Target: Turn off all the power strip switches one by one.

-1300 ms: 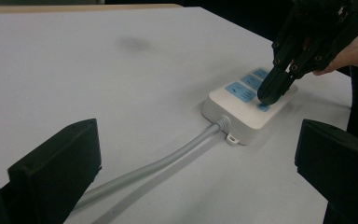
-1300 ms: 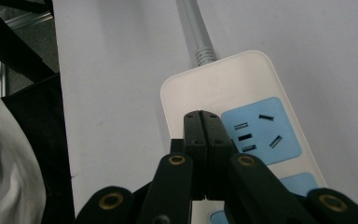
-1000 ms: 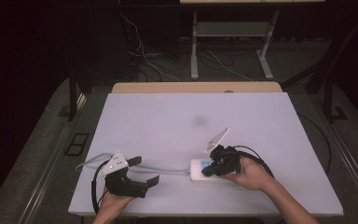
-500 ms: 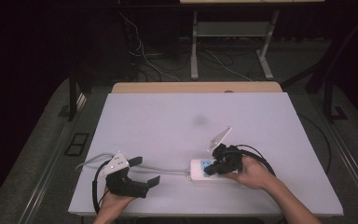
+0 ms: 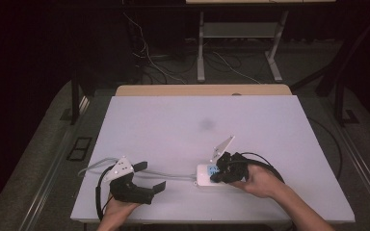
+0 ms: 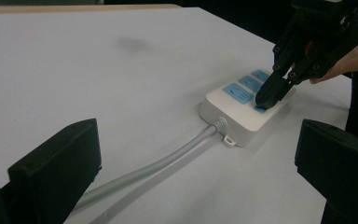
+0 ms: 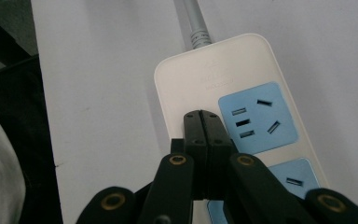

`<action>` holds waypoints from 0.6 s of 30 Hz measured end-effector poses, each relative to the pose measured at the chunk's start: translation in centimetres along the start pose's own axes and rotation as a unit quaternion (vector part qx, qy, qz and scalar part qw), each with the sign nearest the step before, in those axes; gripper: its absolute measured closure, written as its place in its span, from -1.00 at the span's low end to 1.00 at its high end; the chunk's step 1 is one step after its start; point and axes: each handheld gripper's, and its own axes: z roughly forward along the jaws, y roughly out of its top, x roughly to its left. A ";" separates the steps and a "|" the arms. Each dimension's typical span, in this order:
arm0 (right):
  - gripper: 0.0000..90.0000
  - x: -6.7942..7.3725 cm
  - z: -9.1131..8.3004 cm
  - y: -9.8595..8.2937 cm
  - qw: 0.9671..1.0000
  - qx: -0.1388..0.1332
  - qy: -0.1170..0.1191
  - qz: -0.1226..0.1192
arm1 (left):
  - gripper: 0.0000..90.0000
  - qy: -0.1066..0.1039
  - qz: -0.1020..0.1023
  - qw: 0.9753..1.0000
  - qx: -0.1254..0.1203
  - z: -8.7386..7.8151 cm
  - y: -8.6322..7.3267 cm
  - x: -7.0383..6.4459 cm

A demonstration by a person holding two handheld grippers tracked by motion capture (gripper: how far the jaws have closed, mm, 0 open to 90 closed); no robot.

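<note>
A white power strip (image 5: 211, 175) lies at the worktop's (image 5: 270, 125) 5 o'clock. The right tool (image 5: 220, 169), clenched empty, presses its tips on the strip's top. The grey cord (image 5: 173, 176) runs toward 9 o'clock, passing the released left tool (image 5: 149, 177).

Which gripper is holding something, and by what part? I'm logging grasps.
Neither: the right gripper is shut, pressing its tips on the power strip; the left gripper is open.
</note>
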 end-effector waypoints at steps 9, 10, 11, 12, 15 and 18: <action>1.00 -0.1 -0.1 0.0 1.000 0.000 0.006 -0.004 | -1.00 0.000 0.001 1.000 0.005 0.1 -0.1 0.2; 1.00 -0.2 -0.1 0.0 1.000 0.000 0.007 -0.004 | -1.00 0.000 0.001 1.000 0.005 0.1 0.0 0.2; 1.00 -0.2 -0.1 0.0 1.000 0.000 0.008 -0.003 | -1.00 0.000 0.001 1.000 0.005 0.0 -0.1 0.2; 1.00 -0.3 -0.1 0.0 1.000 0.000 0.011 -0.002 | -1.00 0.000 0.000 1.000 0.004 0.0 -0.1 0.2; 1.00 -0.6 -0.1 0.0 1.000 0.001 0.019 0.002 | -1.00 0.001 -0.001 1.000 0.004 0.0 -0.1 0.3; 1.00 -1.0 -0.7 0.0 0.999 -0.018 0.032 0.007 | -1.00 0.001 0.000 1.000 0.004 0.0 -0.1 0.4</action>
